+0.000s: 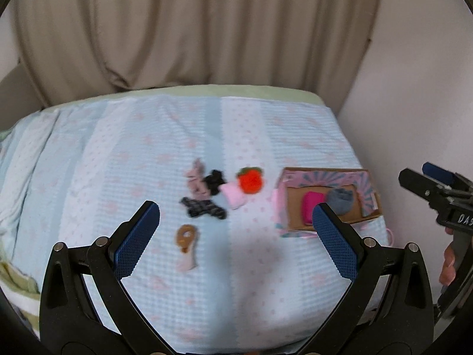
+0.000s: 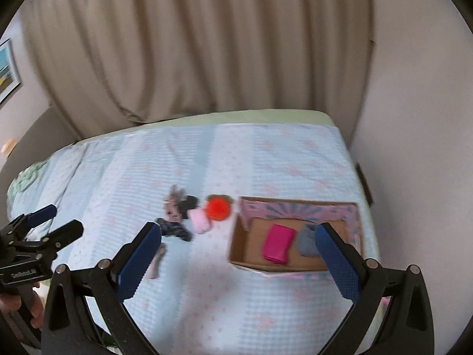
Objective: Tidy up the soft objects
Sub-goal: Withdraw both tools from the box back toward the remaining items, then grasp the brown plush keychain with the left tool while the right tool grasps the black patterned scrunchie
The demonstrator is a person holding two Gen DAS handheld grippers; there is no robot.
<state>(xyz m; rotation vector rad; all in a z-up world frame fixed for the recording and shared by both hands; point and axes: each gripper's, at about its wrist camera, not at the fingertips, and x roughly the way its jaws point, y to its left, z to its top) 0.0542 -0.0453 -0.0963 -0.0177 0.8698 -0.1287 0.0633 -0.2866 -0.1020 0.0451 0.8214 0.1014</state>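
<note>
Both grippers hang over the bed with their blue-padded jaws spread wide and nothing between them: the left gripper (image 1: 236, 216) sits above the middle of the bedspread, and the right gripper (image 2: 239, 238) sits above the near edge of the box.

Behind everything, a beige curtain (image 1: 189, 29) covers the wall at the head of the bed. The bed carries a pale blue bedspread (image 1: 147, 136) with faint pink marks, and a green sheet shows along its far edge.

On the right side of the bedspread, close to the wall, lies an open cardboard box (image 2: 245, 245) with pink and blue printed flaps. Inside it lie a bright pink folded cloth (image 2: 278, 247) and, just beside it on the right, a grey bundle (image 1: 340, 201), partly hidden by a gripper finger in both views.

To the left of the box, apart from it, a loose cluster of small soft things lies on the bedspread. A red round plush with a green top (image 1: 249, 180) is nearest the box. A pale pink piece (image 1: 233, 196) touches it. Next to that come a black scrunchie (image 1: 215, 182), a dusty pink scrunchie (image 1: 196, 182) and a dark patterned strip (image 1: 204, 207). Nearer the cameras, a little apart from the cluster, lies a small tan and pink item (image 1: 186, 247), too blurred to name.

A hand (image 1: 448, 263) shows on the right gripper's handle.
</note>
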